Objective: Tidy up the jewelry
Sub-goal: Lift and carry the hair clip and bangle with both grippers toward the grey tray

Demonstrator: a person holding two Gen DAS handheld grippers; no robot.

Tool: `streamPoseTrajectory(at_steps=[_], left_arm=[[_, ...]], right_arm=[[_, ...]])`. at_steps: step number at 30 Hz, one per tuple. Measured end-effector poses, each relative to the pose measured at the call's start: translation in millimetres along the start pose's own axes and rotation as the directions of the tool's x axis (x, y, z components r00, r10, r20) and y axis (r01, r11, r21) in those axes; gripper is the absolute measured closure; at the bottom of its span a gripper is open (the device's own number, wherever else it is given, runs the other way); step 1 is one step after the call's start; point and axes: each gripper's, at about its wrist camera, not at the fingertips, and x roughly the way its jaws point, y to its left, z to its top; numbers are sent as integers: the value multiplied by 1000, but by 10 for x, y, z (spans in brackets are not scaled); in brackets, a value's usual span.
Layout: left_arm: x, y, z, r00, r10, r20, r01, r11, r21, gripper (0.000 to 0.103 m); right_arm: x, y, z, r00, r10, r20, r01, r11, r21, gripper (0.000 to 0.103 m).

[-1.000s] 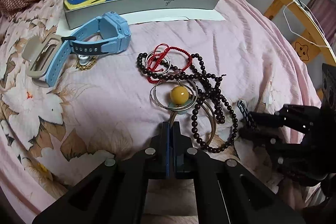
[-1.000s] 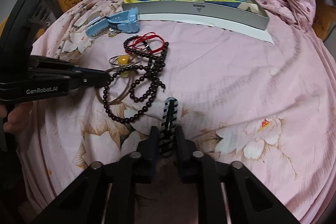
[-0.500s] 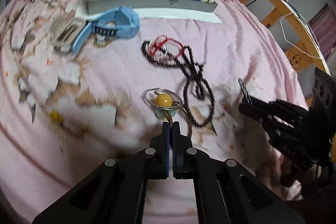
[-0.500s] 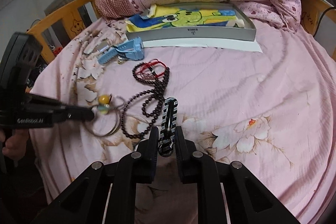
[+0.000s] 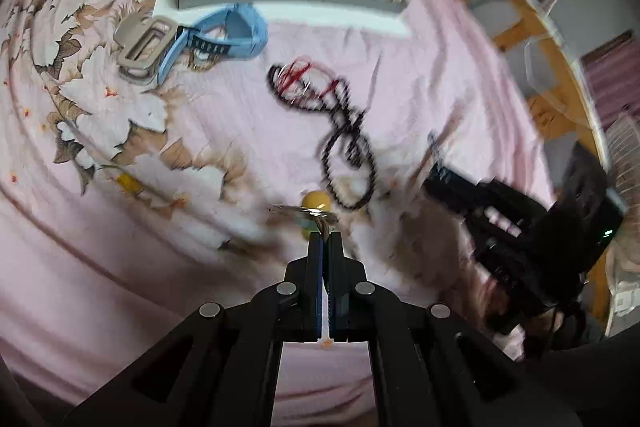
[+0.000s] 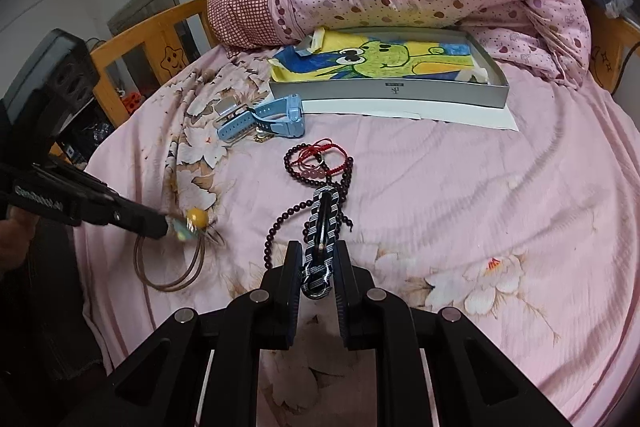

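On the pink bedsheet (image 6: 460, 195), both grippers are already loaded, so the step in hand looks like carrying pieces from the loose pile toward the grey box (image 6: 392, 93) at twelve o'clock in the right wrist view.

The left gripper (image 5: 325, 235) has its jaws pressed together on the thin wire hoops of the bangle (image 6: 176, 267), right by its yellow bead (image 6: 195, 215). In the right wrist view that gripper sits at nine o'clock, with the hoops hanging in a loop below the tips, apparently clear of the sheet. The left wrist view is blurred, so how securely the wire is caught cannot be told.

The right gripper (image 6: 318, 261) pinches a striped black-and-white clip (image 6: 320, 227) between nearly closed jaws; the clip juts out toward twelve o'clock, past the tips.

The dark bead string (image 6: 320, 183) lies on the sheet just beyond the clip, tangled at its far end with a red cord bracelet (image 6: 320, 151). A blue watch (image 6: 264, 119) lies at eleven o'clock of them, just in front of the box. The box holds a frog drawing (image 6: 384, 57).

Next, I judge, each hand needs to travel to the box and let go over it, one at a time. The bangle's hoops swing freely and could snag the bead string on the way, so a high path seems wise.
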Motion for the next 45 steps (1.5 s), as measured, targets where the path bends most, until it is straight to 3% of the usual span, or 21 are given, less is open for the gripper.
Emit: streamPoseTrajectory(at_steps=[4,8,15,26,27,30,32,35,45], left_arm=[[207,41,-14,988,77,-137,-74,997,28,103],[301,85,-62,981,41,-189,-41,999,1,103],[149,-48,61,978,10,-207,-6,1000,21,103],[-205,-185,561,977,-9,-211,20,999,50,103],[-187,-190,568,974,15,-225,1,998,67,103],[-18,-174,578,943,108,-316,-72,990,123,103],[148,-103,542,911,153,-384,-111,986,128,103],[212,-2,536,892,175,-417,-134,983,127,103],[57,-30,1112,927,127,-353,-101,991,89,103]], right_arm=[[63,6,-3,1000,15,-7,-15,1000,-2,88],[93,15,4,999,31,-8,-31,1000,0,88],[120,0,76,999,50,1,-50,999,2,88],[165,-39,397,996,88,28,-88,996,-8,88],[186,-43,430,995,91,27,-91,996,-13,88],[245,-53,479,996,92,19,-92,995,-31,88],[289,-69,495,995,101,14,-101,994,-31,88],[326,-92,524,994,109,14,-108,994,-34,88],[548,-344,826,993,115,20,-115,993,-7,88]])
